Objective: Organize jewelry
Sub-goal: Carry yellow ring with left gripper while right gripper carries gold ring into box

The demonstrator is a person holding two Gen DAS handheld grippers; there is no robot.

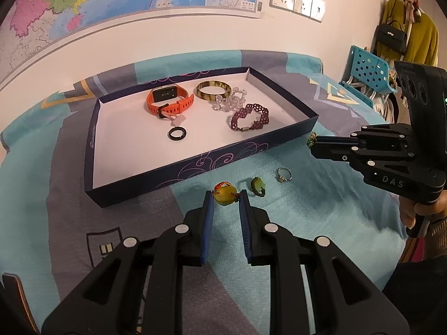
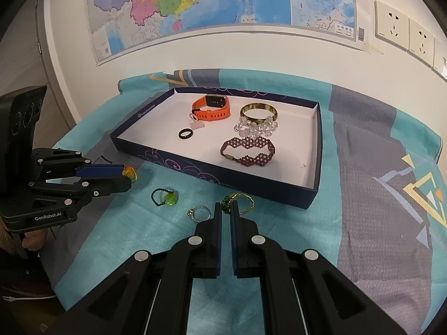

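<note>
Right wrist: silver ring (image 2: 199,212) lies beside tray (image 2: 212,177) edge.

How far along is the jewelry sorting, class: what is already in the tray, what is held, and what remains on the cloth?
Done: orange watch, amber bangle, purple beaded bracelet and black ring lie in the navy tray. In hand: left hand-held gripper clamps a yellow bead charm; right hand-held gripper pinches a green gold-corded charm. Left: green-stone ring, silver ring.
</note>
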